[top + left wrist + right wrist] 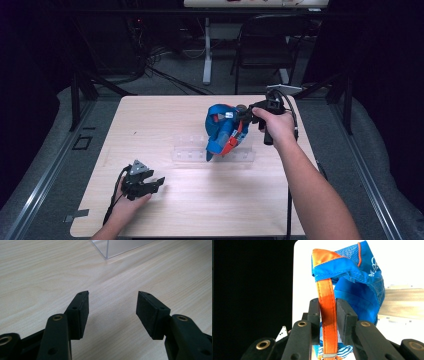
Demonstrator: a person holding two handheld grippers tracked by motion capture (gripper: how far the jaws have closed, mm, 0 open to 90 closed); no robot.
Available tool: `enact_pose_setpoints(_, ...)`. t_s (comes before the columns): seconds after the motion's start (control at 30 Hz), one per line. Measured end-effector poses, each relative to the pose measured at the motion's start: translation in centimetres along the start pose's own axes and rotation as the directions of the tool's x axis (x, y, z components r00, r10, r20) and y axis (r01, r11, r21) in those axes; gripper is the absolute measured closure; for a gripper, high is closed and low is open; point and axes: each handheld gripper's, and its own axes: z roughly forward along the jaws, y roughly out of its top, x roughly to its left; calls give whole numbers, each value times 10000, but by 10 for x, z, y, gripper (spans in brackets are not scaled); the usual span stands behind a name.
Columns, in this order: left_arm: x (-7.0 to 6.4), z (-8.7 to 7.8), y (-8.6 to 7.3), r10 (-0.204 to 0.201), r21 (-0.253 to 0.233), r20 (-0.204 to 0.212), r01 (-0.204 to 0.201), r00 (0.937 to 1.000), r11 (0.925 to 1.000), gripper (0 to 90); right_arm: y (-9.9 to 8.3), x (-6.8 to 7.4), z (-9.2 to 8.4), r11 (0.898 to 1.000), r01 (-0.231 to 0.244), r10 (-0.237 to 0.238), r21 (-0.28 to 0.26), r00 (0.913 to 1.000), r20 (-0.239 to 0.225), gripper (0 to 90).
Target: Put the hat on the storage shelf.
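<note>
A person at a wooden table (pixel 200 200) works w/ a gripper in each hand. The right gripper (pixel 243 115) holds a blue cap (pixel 220 131) up above a clear plastic stand (pixel 192 149) near the table's middle, jaws narrowed around the cap's orange strap (pixel 327 315) (strap sits btwn the pads, blue cloth hanging beyond). The left gripper (pixel 157 182) rests low at the near left of the table, jaws wide apart w/ bare wood between them.

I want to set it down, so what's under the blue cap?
A clear rack on the table lies under the cap, which the right gripper holds by its orange strap. The cap covers part of the rack.
</note>
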Motion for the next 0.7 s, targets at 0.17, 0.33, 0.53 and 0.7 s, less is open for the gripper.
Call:
enact_pose_setpoints(0.17, -1, 0, 0, -38, -19, -18, 38, 10000, 10000, 440, -1, -6, 2, 10000, -18, 18, -22, 10000, 61, 731)
enact_pose_setpoints(0.33, -1, 0, 0, -47, -20, -26, 47, 10000, 10000, 440, -2, -11, 3, 10000, 20, -20, -30, 9998, 221, 693)
enact_pose_setpoints(0.53, -1, 0, 0, -9, 1, -21, 9, 10000, 10000, 440, -3, -12, 2, 9993, 321, -309, -179, 9975, 629, 648)
enact_pose_setpoints(0.7, -1, 0, 0, -38, -17, -26, 38, 10000, 10000, 440, -5, -16, 2, 9989, 431, -415, -174, 9955, 850, 638)
